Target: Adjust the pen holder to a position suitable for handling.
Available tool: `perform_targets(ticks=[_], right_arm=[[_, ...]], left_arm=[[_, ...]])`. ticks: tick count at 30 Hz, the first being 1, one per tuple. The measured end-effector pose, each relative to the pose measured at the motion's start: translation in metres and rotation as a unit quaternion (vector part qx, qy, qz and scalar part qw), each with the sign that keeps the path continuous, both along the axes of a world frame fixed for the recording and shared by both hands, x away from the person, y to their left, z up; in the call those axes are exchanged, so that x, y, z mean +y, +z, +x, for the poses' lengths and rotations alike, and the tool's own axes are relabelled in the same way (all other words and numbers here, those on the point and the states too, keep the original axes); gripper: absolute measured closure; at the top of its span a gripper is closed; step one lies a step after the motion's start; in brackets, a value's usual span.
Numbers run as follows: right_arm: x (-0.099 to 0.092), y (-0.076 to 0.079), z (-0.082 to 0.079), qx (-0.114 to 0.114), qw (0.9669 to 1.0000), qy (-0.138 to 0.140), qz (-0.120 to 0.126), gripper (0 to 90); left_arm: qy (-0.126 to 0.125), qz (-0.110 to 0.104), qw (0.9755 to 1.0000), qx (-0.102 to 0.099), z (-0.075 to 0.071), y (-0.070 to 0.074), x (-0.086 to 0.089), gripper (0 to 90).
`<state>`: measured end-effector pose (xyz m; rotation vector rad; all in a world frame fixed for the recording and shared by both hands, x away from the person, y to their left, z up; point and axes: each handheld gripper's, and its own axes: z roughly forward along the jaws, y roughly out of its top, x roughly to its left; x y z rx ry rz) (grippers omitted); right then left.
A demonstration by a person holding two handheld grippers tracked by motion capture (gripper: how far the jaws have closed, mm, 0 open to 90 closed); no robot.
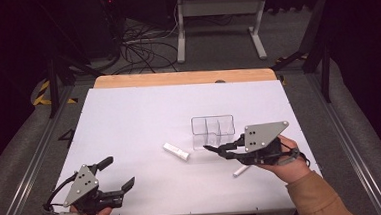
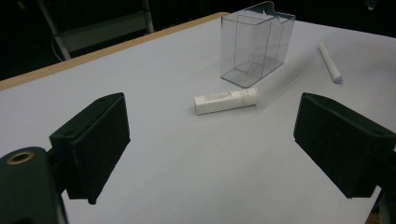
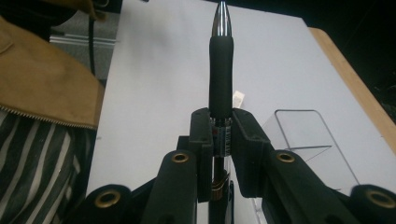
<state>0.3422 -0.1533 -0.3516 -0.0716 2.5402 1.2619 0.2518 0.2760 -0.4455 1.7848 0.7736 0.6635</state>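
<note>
Right tongs [image 1: 215, 149] pinching a pen [image 3: 220, 70] should tip it upright above the clear organizer [image 1: 213, 131]; left tongs [image 1: 118, 173] spread.

Your left gripper [image 1: 113, 176] has bare table [image 1: 129, 121] ahead; the white tube [image 1: 176, 152] and clear divided box [image 1: 213, 131] block the centre-right.

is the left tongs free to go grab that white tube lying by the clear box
Probably yes. The left tongs stand open and empty, and bare table lies between them and the white tube. The clear box sits just beyond the tube, and the right tongs, shut on a pen, are off to the side.
</note>
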Motion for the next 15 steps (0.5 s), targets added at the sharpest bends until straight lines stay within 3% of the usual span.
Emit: perform_targets(ticks=[6,15], right_arm=[[0.005,0.008,0.005,0.024,0.998,-0.032,0.048,79.2],[0.013,0.01,0.014,0.035,0.9931,-0.077,0.082,79.2]], left_arm=[[0.003,0.005,1.0,-0.007,0.0,0.0,0.001,11.4],[0.004,0.001,1.0,-0.005,0.001,0.0,0.002,11.4]])
